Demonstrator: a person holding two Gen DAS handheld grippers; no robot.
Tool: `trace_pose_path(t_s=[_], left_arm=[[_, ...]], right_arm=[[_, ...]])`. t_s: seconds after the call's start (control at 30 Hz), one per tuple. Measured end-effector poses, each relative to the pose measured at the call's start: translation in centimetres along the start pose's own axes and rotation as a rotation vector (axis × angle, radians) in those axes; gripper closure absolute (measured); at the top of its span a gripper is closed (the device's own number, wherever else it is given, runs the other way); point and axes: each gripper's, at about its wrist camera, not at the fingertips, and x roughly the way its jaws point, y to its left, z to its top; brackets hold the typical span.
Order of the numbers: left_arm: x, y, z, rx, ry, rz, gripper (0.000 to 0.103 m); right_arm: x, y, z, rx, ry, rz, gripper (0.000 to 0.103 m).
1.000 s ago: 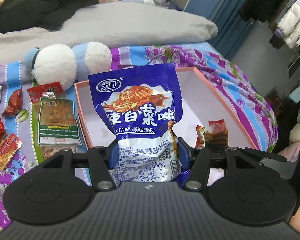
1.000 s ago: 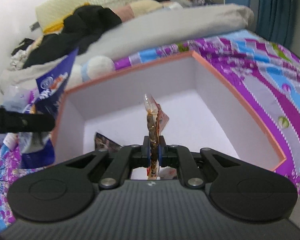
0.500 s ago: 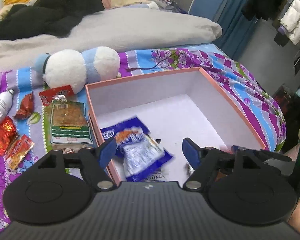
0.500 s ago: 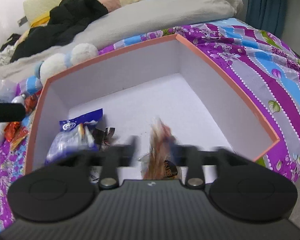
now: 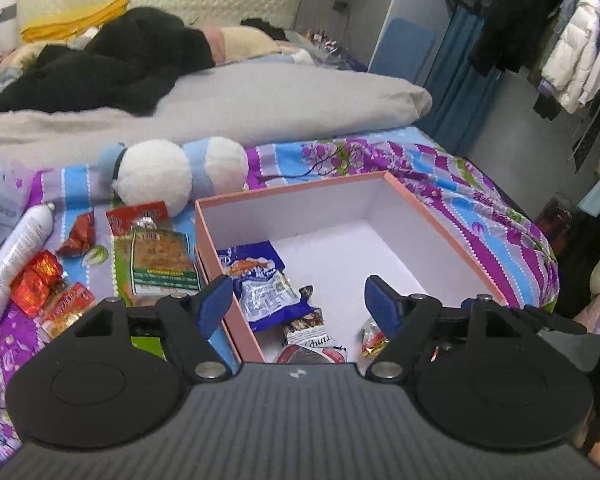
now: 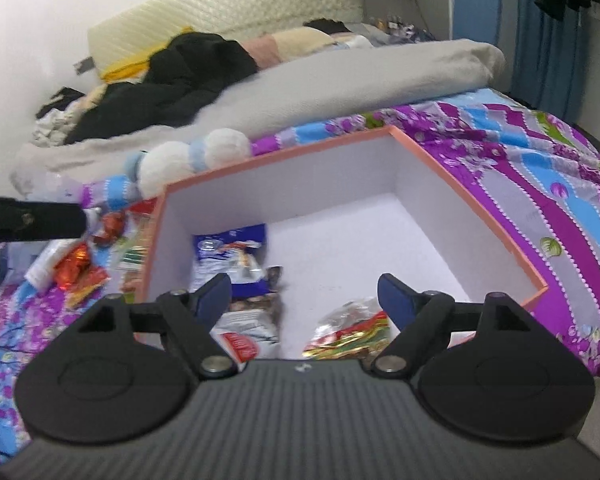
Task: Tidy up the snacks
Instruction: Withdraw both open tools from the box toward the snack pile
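Observation:
A pink-rimmed box (image 5: 440, 224) with a white inside sits on the bedspread; it also shows in the right wrist view (image 6: 472, 196). A blue snack bag (image 5: 264, 284) lies inside at its near left, also seen in the right wrist view (image 6: 230, 260). A small red and gold packet (image 6: 350, 332) lies inside at the near right. My left gripper (image 5: 298, 306) is open and empty above the box's near left corner. My right gripper (image 6: 304, 296) is open and empty above the box's near side.
Loose snacks lie left of the box: a green packet (image 5: 162, 260), red wrappers (image 5: 34, 280) and a white bottle (image 5: 16, 256). A white and blue plush toy (image 5: 172, 176) sits behind the box. A grey duvet (image 5: 240, 100) lies further back. The bed edge is at the right.
My left gripper opened and dropped the blue bag into the box. My right gripper opened and dropped its packet into the box. Both grippers have pulled back.

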Motion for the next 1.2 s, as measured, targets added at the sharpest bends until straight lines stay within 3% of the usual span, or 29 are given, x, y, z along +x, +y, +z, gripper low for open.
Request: trace_pose_path(t_s=[0.37, 0.7, 1.2], left_arm=[[-5.8, 1.4, -1.5, -0.014, -0.103, 0.034, 0.026], [-10.0, 4.3, -6.4, -0.053, -0.102, 0.075, 0.026], [-15.8, 7.9, -13.3, -0.195, -0.109, 0.104, 0.026]], right_arm=[[-4.3, 2.6, -0.5, -0.003, -0.068, 0.064, 0.021], [-7.5, 5.2, -3.5, -0.028, -0.106, 0.095, 0.021], [-10.9, 10.1, -8.6, -0.068, -0.105, 0.206, 0.021]])
